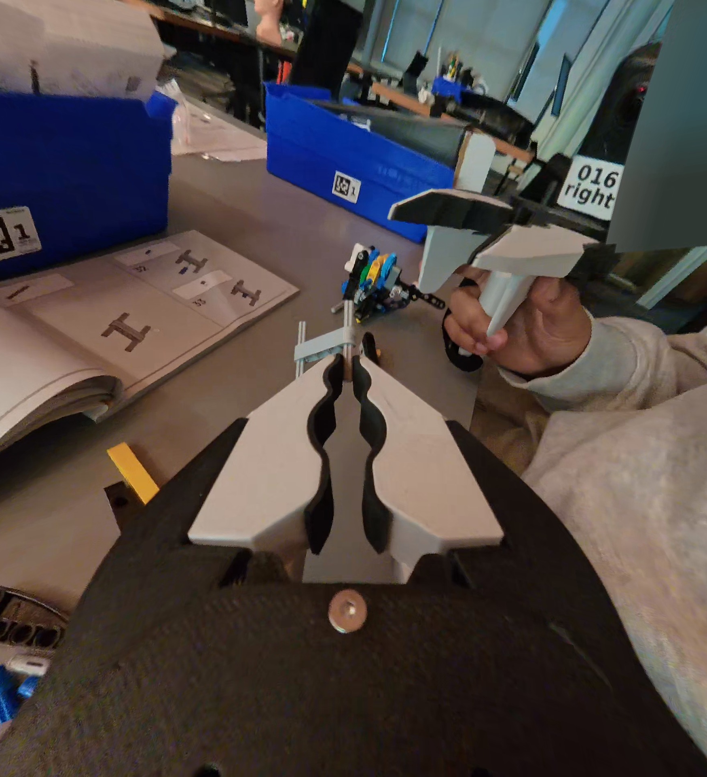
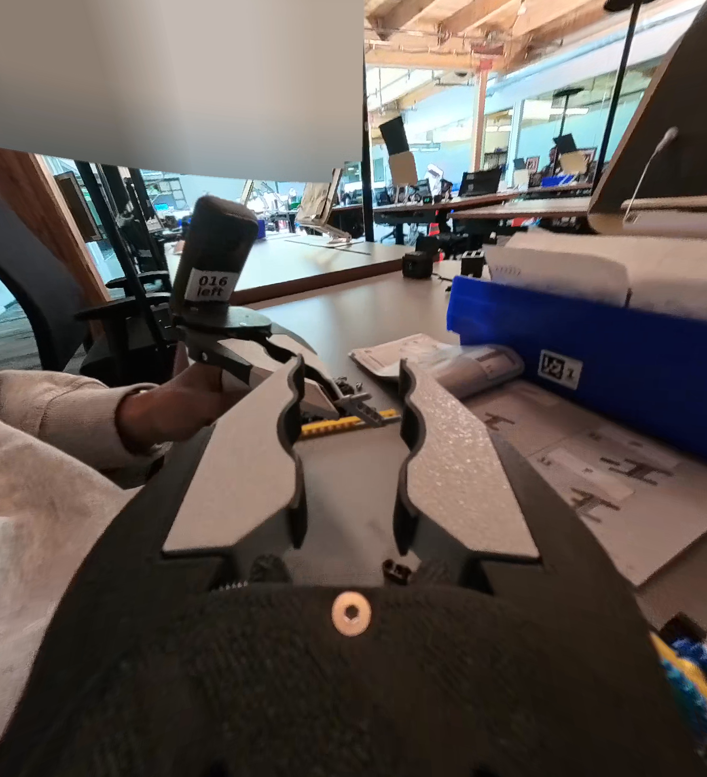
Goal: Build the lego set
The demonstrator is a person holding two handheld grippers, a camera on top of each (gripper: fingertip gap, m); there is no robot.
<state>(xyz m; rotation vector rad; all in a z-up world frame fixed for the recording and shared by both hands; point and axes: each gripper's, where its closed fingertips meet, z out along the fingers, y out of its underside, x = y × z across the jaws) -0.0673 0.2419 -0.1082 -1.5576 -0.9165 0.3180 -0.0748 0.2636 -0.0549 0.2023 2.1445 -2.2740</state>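
Note:
My left gripper (image 1: 345, 363) is shut on a thin grey axle of a small grey H-shaped lego piece (image 1: 326, 340), held just above the table. In the right wrist view this gripper (image 2: 333, 401) shows with the grey piece (image 2: 360, 410) sticking out of it. My right gripper (image 2: 352, 366) is open and empty, raised above the table and aimed at that piece. In the left wrist view the right gripper (image 1: 452, 210) is up at the right, held by a hand. A colourful lego assembly (image 1: 370, 279) stands on the table beyond the grey piece.
An open instruction booklet (image 1: 133, 302) lies at the left, with blue bins (image 1: 62, 168) (image 1: 343, 155) behind. A yellow beam (image 1: 133, 473) lies near my left gripper. Black (image 1: 11, 618) and blue (image 1: 5, 693) parts lie at the lower left. A blue bin (image 2: 595, 366) stands right of my right gripper. My right fingertips sit around 6 centimeters from my left ones.

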